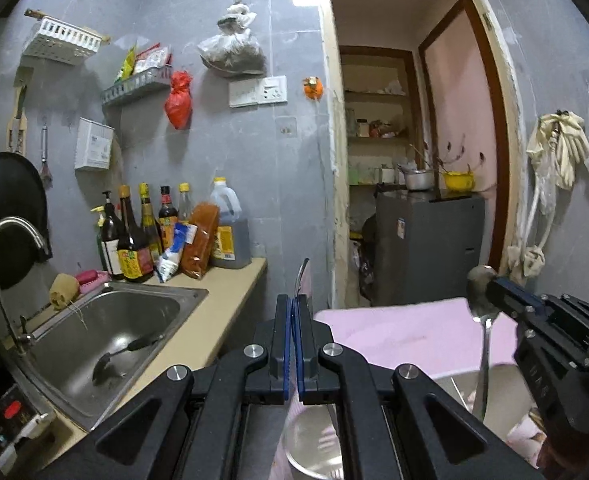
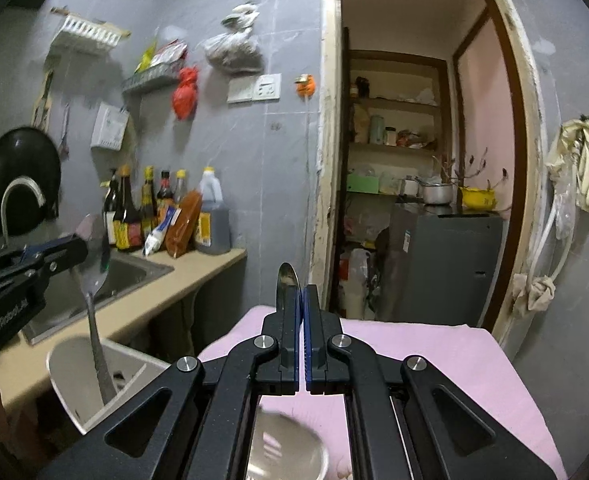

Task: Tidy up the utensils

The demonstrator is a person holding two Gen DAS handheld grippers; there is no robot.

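Note:
My left gripper (image 1: 293,300) is shut on a metal spoon (image 1: 301,276), which I see edge-on with its bowl above the fingertips. In the right wrist view that left gripper (image 2: 81,247) holds the spoon (image 2: 94,252) upright, and the handle reaches down into a white holder (image 2: 66,376). My right gripper (image 2: 302,291) is shut on a second metal spoon (image 2: 285,282), bowl up. From the left wrist view the right gripper (image 1: 491,281) grips its spoon (image 1: 481,292) just under the bowl, handle hanging down. A steel bowl (image 2: 294,452) lies below the right gripper.
A pink cloth (image 2: 434,348) covers the table under both grippers. To the left a beige counter (image 1: 222,300) holds a steel sink (image 1: 94,320) with a black ladle (image 1: 122,356) in it, a tap (image 1: 10,240) and several sauce bottles (image 1: 134,236). An open doorway (image 1: 414,140) lies ahead.

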